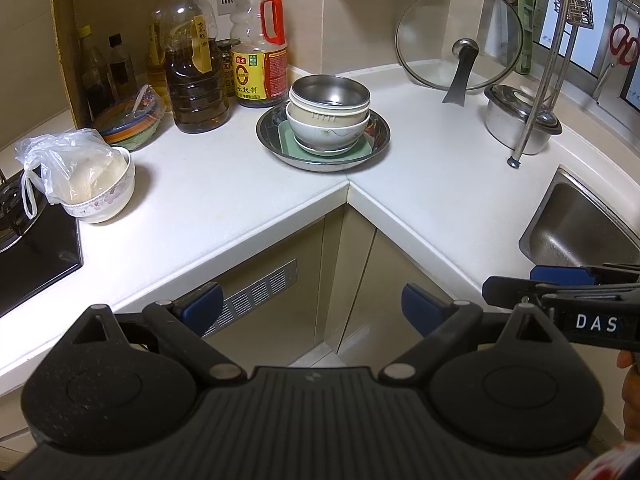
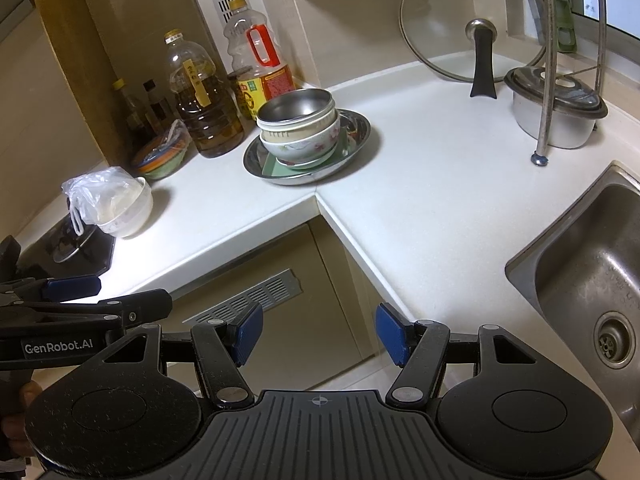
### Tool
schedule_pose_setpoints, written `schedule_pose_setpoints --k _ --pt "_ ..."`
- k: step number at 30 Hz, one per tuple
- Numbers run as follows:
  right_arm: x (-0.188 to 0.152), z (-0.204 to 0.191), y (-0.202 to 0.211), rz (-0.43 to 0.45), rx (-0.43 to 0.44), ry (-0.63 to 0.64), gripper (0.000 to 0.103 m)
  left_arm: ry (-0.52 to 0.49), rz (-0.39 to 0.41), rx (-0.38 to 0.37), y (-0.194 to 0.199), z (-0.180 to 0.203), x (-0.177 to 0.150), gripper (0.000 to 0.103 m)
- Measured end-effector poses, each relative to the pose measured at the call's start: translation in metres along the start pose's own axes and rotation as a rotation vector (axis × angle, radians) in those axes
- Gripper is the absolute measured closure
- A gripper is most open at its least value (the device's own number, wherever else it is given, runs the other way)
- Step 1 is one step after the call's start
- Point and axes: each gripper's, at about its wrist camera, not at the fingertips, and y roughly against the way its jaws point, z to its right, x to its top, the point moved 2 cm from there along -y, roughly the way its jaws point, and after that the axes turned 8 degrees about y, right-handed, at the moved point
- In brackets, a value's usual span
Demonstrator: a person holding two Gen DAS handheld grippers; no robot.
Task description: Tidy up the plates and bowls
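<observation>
A stack stands in the counter's corner: a wide steel plate [image 1: 372,146] [image 2: 360,136] carries a square green plate [image 1: 286,136] [image 2: 272,168], a white floral bowl [image 1: 326,132] [image 2: 308,144], a cream bowl [image 1: 320,114] and a steel bowl [image 1: 328,90] [image 2: 296,106] on top. My left gripper [image 1: 310,306] hangs open in front of the counter edge, well short of the stack, nothing between its fingers. My right gripper [image 2: 318,334] is open too, just as far back, and empty. Each gripper shows at the edge of the other's view.
A white bowl with a plastic bag [image 1: 100,184] sits at the left by the hob [image 1: 36,264]. Oil bottles [image 1: 196,60] and coloured bowls [image 1: 132,120] line the back. A glass lid [image 1: 460,36], a lidded pot [image 1: 516,120], a rack leg [image 1: 514,162] and the sink [image 2: 592,280] are at the right.
</observation>
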Motion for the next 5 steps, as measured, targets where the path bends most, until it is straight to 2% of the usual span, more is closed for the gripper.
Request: schedule_pose_setpoints --k 5 --pt "0.0019 0.0018 -0.0019 -0.001 -0.001 0.0 0.04 -0.008 -0.001 -0.006 -0.0053 -0.0001 0.0047 0.008"
